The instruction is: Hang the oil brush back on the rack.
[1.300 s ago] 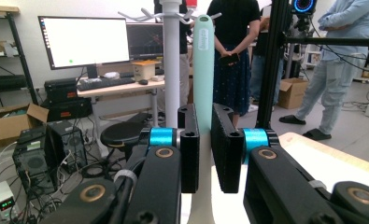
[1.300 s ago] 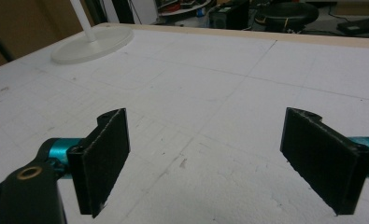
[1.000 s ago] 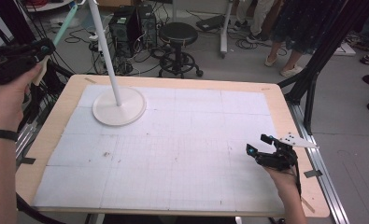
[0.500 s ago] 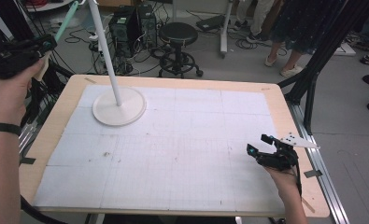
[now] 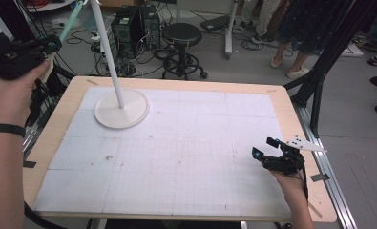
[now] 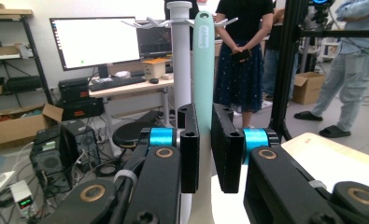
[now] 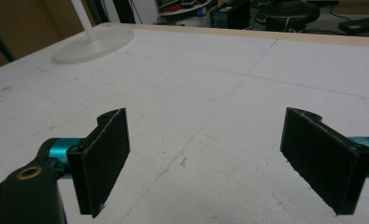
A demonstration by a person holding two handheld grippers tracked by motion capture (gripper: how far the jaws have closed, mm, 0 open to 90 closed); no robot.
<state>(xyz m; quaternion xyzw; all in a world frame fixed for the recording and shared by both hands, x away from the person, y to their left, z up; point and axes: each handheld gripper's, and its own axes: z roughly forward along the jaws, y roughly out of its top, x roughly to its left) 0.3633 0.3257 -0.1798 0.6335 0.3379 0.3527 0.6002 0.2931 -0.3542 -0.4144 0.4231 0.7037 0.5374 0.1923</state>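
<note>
A mint-green handle rises beside a white stand on a faintly gridded white mat.

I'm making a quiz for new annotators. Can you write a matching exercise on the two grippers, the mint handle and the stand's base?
Things:
1. left gripper
2. right gripper
3. mint handle
4. stand base

States or places:
A. jaws wide apart, nothing between them
B. round and white, sitting on the table mat
C. shut on the handle, raised off the table's left edge
D. upright beside the white pole, between two black jaws

Pairs: 1-C, 2-A, 3-D, 4-B
</note>
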